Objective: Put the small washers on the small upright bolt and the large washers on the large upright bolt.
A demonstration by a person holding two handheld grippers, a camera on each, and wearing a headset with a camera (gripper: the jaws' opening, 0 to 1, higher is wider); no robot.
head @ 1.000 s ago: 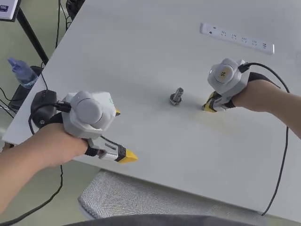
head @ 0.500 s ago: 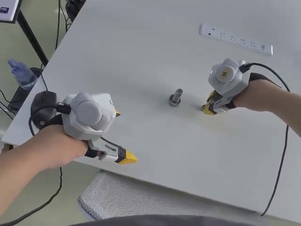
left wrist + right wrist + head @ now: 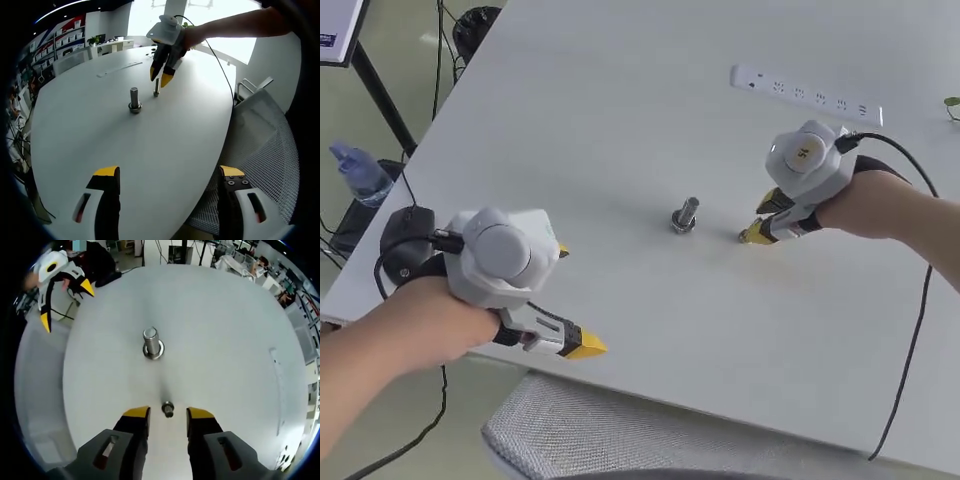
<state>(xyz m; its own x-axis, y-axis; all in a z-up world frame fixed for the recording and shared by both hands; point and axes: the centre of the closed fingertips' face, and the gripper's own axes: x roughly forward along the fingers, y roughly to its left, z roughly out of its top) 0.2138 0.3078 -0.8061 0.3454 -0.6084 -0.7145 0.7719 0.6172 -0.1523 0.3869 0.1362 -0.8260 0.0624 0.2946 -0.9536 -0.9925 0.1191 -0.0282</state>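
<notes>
The right gripper is down at the white table, its yellow-tipped jaws parted on either side of the small bolt. The bolt stands upright between them with a gap on each side. Just beyond it stands the large bolt, also upright, with a wider ring at its foot (head or washers, I cannot tell). The left gripper hangs over the near table edge, well apart from both bolts, jaws spread wide and holding nothing. A power strip lies at the far side.

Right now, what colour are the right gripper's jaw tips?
Yellow. The right gripper shows them best in the right gripper view.
</notes>
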